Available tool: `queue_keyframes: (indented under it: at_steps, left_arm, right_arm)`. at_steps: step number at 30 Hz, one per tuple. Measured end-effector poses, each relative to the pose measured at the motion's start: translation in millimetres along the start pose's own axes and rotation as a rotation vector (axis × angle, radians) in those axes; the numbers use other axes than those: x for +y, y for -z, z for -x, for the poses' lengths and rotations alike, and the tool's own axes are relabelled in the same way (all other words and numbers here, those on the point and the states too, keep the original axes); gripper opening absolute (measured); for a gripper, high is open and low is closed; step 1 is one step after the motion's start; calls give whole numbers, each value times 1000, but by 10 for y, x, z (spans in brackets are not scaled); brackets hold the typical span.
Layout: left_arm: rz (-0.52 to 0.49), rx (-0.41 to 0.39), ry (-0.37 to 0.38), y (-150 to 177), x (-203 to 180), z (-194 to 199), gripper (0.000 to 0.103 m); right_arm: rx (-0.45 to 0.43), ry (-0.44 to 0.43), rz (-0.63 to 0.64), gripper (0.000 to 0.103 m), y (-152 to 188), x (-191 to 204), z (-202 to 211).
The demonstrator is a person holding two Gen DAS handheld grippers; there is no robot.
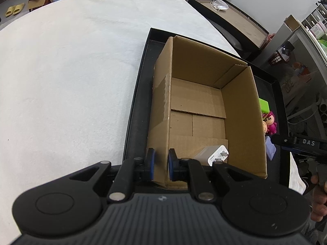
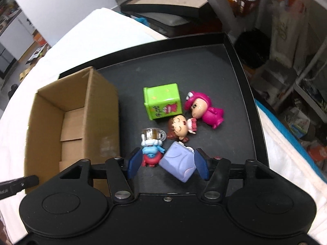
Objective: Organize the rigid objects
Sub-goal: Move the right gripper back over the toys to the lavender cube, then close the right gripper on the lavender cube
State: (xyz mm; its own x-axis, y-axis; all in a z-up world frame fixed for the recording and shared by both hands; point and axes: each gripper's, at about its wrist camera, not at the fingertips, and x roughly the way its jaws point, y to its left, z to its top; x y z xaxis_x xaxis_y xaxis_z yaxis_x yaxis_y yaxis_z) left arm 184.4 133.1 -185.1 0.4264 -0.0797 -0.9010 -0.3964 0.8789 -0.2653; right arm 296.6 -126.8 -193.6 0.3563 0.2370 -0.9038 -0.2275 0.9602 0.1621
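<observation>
Cardboard box (image 1: 204, 102) holds a white charger (image 1: 213, 155); left gripper (image 1: 161, 163) clamps its wall, right gripper (image 2: 167, 166) gapes.

The left gripper (image 1: 161, 164) has its jaws clamped on the near left wall of the open brown cardboard box (image 1: 204, 110). Just right of the jaws, a white plug-in charger (image 1: 214, 155) lies inside. The box sits in a shallow black tray (image 1: 139, 94) on the white-clothed surface (image 1: 71, 71).
</observation>
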Motion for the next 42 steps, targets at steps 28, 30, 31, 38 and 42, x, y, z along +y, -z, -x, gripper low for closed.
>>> queue_keyframes:
  at_steps: [28,30,31,38,42]
  left_arm:
    - [18,2,-1,5,17,-9,12]
    - [18,1,-1,5,17,-9,12]
    - [17,1,-1,6,16,-10,12]
    - [11,1,-4,7,10,-16,12]
    - [7,-1,-9,14,2,-21,12]
  right_arm:
    - [5,39,-38,43,116,-218,-172]
    - [-7,26,-31,43,95,-167,-93]
    - [-15,23,-24,43,84,-146,-62]
    - [-74,-3,34,43,-45,23,129]
    - [-113,-11,76,43,-108,179,266]
